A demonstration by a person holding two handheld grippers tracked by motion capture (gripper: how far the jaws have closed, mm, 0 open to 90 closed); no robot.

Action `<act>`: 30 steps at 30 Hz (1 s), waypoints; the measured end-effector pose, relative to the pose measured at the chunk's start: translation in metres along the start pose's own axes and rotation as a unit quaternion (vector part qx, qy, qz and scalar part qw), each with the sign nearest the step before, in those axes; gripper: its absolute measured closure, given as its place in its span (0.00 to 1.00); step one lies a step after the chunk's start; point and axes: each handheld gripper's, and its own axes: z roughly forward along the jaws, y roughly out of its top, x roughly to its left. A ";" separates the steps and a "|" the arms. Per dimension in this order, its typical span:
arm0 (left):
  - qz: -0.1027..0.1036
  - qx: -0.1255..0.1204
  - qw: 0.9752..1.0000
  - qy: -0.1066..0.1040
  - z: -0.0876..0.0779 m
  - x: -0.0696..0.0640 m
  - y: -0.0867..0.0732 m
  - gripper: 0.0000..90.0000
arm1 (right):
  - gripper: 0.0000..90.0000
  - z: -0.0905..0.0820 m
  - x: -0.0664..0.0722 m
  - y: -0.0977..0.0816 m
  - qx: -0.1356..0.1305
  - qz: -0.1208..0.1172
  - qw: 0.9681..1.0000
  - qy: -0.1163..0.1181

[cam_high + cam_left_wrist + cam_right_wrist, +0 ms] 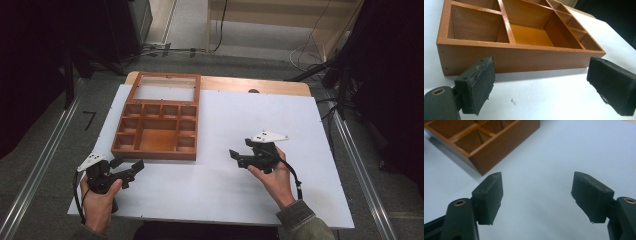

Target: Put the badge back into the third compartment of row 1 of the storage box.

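A wooden box (157, 117) with its glass-paned lid thrown back sits on the white sheet (260, 125) covering the desk, toward the desk's far left corner. The box body is split into small compartments around one larger bay, and none of the compartments seen holds anything. The lid lies flat beyond the body, reaching the far edge of the desk. The left gripper (131, 170) is held near the desk's near left corner, just off the box's near wall and pointing at it. In the left gripper view its jaws stand wide apart with nothing between them, the box (519, 57) close ahead of the pads but not touched. The right gripper (235, 156) is held over the middle of the sheet, toward the near edge, well to the right of the box and pointing left toward it. In the right gripper view its jaws are spread and grasp nothing, with bare sheet (564, 150) between them and the box's corner (481, 142) off ahead to their left.
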 end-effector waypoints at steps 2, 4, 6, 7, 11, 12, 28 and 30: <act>0.001 0.001 1.000 0.000 0.000 0.000 0.000 0.09 | 0.26 -0.007 -0.005 -0.005 -0.003 -0.002 1.000 -0.002; 0.001 0.001 1.000 -0.001 0.001 0.000 0.000 0.09 | 0.26 -0.014 -0.010 -0.011 -0.006 -0.004 1.000 -0.008; 0.001 0.003 1.000 -0.001 0.001 -0.001 0.000 0.09 | 0.26 -0.020 -0.015 -0.016 -0.006 0.001 1.000 -0.013; 0.002 0.004 1.000 0.000 0.001 -0.001 0.000 0.09 | 0.26 -0.022 -0.018 -0.018 -0.008 0.003 1.000 -0.014; 0.003 0.005 1.000 0.002 0.002 -0.001 -0.001 0.09 | 0.25 -0.032 -0.027 -0.027 -0.007 0.013 1.000 -0.024; 0.004 0.005 1.000 0.001 0.002 -0.002 -0.001 0.09 | 0.25 -0.034 -0.029 -0.029 -0.008 0.014 1.000 -0.026; 0.004 0.005 1.000 0.002 0.001 -0.002 -0.001 0.09 | 0.25 -0.067 -0.056 -0.058 -0.013 0.040 0.997 -0.067; 0.003 0.004 1.000 0.001 0.001 -0.002 -0.001 0.09 | 0.25 -0.072 -0.059 -0.061 -0.014 0.044 0.996 -0.072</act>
